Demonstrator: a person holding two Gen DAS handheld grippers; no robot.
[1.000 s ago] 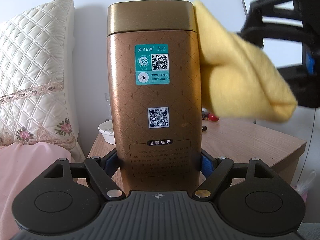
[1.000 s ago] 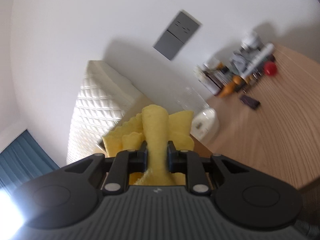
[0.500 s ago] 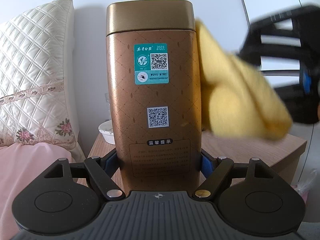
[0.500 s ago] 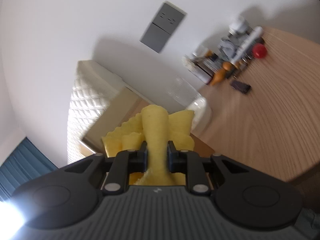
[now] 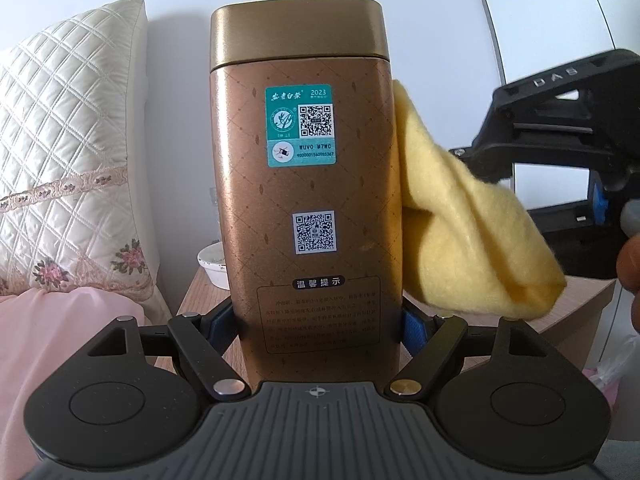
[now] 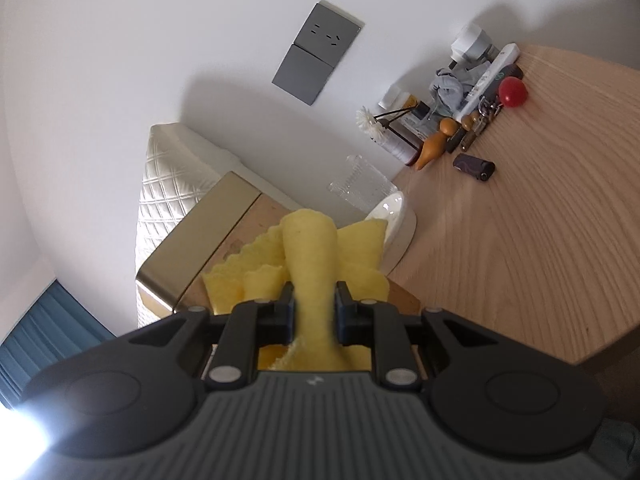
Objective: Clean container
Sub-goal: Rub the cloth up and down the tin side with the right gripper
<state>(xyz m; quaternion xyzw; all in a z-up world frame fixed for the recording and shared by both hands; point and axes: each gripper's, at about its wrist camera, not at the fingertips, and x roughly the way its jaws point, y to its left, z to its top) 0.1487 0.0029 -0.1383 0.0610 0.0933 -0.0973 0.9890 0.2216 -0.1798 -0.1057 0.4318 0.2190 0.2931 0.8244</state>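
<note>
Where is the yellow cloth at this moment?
In the left wrist view the yellow cloth lies against the right side of the bronze tin, just below its lid, pinched in the right gripper.

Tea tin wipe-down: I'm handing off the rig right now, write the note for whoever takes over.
Left gripper: shut on the gold tea tin, held upright above the wooden nightstand, lid on.
Right gripper: shut on the yellow cloth, which is pressed against the tin's right side wall below the lid.
Done: cloth is on that side.
Left: probably the labelled face, the lid and the far sides, then set the tin down.
</note>
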